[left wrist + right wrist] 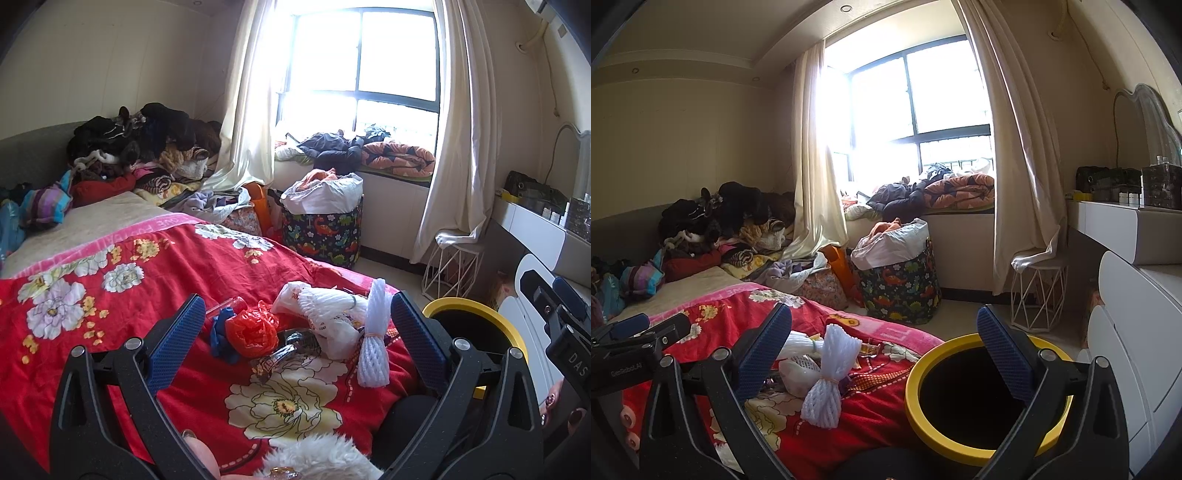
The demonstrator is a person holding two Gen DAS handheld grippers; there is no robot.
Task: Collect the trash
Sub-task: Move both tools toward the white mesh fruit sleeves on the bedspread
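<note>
Trash lies on the red flowered blanket (92, 325): a white foam net bundle (375, 347), a white plastic bag (321, 310), a crumpled red plastic bag (253, 332), a blue scrap (221, 332) and a dark wrapper (284, 352). My left gripper (295, 332) is open and empty just above and short of this pile. The foam net (831, 373) also shows in the right wrist view. A yellow-rimmed black bin (975, 395) stands beside the bed. My right gripper (882, 347) is open and empty, between the pile and the bin.
A heap of clothes (140, 147) sits at the bed's head. A dinosaur-print basket (901, 284) and a white wire stool (1038, 291) stand on the floor near the window. A white dresser (1137, 302) is at the right.
</note>
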